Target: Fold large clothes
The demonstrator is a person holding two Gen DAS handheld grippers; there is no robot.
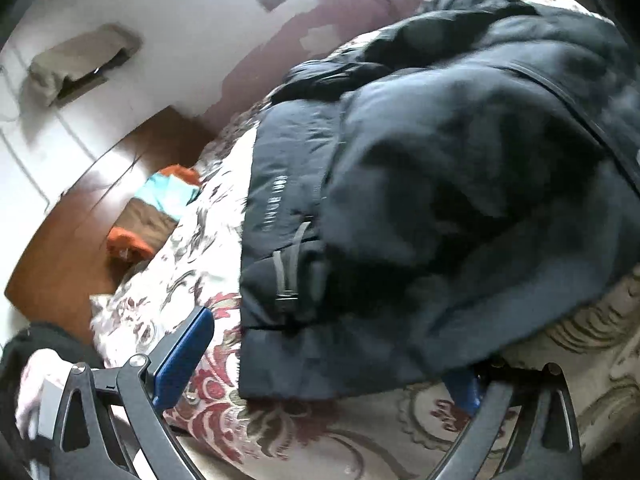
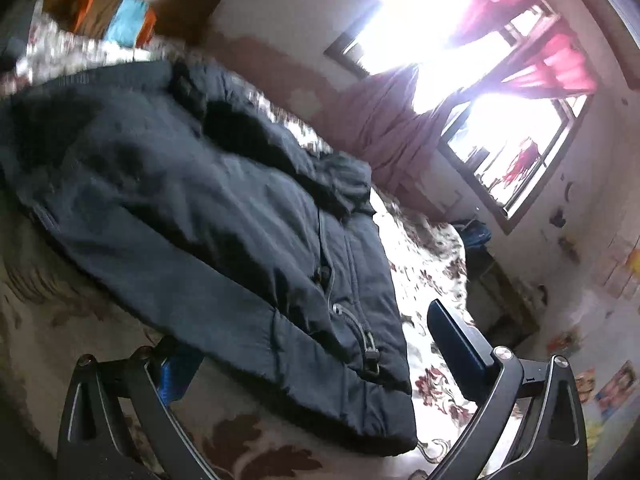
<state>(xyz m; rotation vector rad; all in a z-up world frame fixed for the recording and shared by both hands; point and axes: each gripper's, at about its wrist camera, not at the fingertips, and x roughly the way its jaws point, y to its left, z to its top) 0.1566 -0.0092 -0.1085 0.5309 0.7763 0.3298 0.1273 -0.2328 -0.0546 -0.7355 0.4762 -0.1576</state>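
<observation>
Both jaws stand open and grip nothing: the left gripper and right gripper each straddle the near hem of the dark navy padded jacket. The jacket fills the frame centre, lying on the floral-patterned bedspread. It appears partly folded lengthwise; remaining folds are judged outstanding.

Dark navy jacket on cream, red-floral bedspread; pink curtains

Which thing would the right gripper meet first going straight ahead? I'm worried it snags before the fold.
Most likely the dark jacket: its hem already lies between the open fingers of the right gripper, over the floral bedspread. Depth is blurry here, so contact distance is unclear.
</observation>
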